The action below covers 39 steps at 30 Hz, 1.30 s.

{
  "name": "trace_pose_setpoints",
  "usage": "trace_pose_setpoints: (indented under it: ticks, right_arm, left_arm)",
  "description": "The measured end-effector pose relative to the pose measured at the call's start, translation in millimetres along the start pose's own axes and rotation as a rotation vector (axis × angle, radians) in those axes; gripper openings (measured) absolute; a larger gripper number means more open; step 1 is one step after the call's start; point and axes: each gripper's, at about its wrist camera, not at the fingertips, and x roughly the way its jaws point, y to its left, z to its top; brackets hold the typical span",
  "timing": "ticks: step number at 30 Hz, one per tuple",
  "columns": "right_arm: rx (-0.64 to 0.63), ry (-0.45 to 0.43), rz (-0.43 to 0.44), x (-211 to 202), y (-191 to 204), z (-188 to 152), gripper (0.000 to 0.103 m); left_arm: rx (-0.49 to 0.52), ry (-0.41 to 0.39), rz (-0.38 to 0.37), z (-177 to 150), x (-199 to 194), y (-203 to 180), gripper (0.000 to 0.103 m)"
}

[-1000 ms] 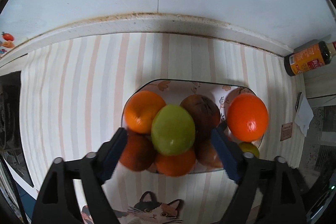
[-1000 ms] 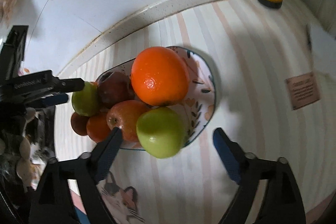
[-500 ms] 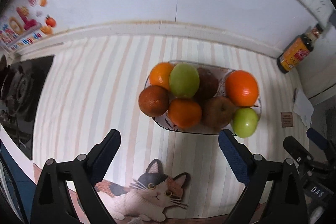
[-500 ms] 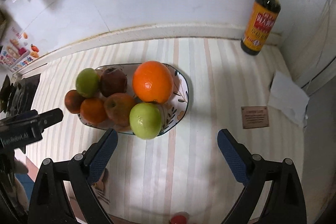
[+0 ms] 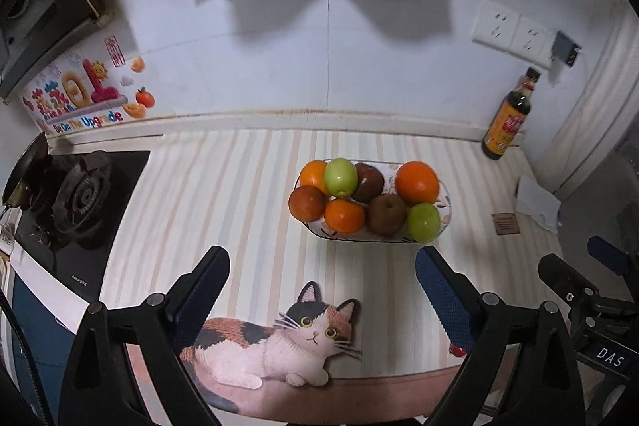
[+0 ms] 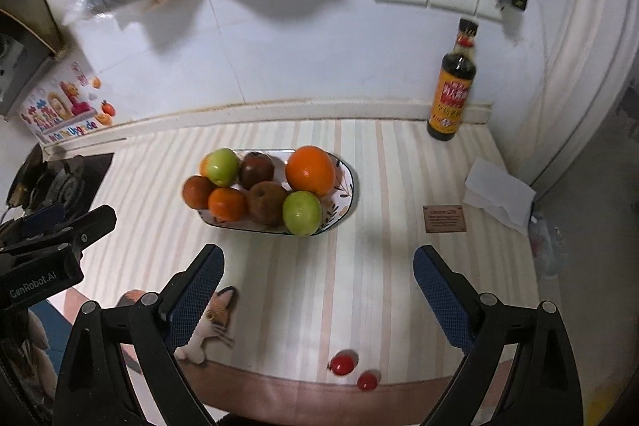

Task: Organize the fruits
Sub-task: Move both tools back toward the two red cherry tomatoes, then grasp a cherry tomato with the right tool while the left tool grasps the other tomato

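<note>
Wall sticker (image 5: 82,98) behind the stove: big "10" above "Be On The Upgrade". Left gripper (image 6: 44,258) body, seen from the right wrist, reads "GenRobot.AI"; right gripper (image 5: 591,310) carries a tag "DAS". Bottle label (image 6: 450,102) and small brown card (image 6: 444,219): print too small to read.

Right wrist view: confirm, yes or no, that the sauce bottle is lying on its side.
No. The sauce bottle stands upright against the wall at the back of the striped mat, cap pointing up.
</note>
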Motion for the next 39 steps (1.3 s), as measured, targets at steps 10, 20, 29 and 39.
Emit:
trace_pose_setpoints:
  ticks: [10, 20, 29, 39]
  right_arm:
    - [0.009, -0.097, -0.007, -75.8, 22.8, -24.4, 0.098]
    - [0.032, -0.127, -0.018, -110.6, 34.5, -42.0, 0.098]
    - [0.112, -0.037, 0.086, -73.8, -3.0, -42.9, 0.099]
    - [0.228, 0.287, 0.089, 71.1, -95.7, -121.3, 0.057]
  left_arm:
    - [0.026, -0.092, -0.023, -22.1, -60.7, 10.8, 0.095]
    - [0.039, -0.114, -0.039, -39.2, -84.1, 14.9, 0.095]
    - [0.034, 0.011, -0.042, -46.3, -41.1, -5.8, 0.103]
    - [0.099, 0.269, -0.006, -72.4, 70.4, -63.5, 0.103]
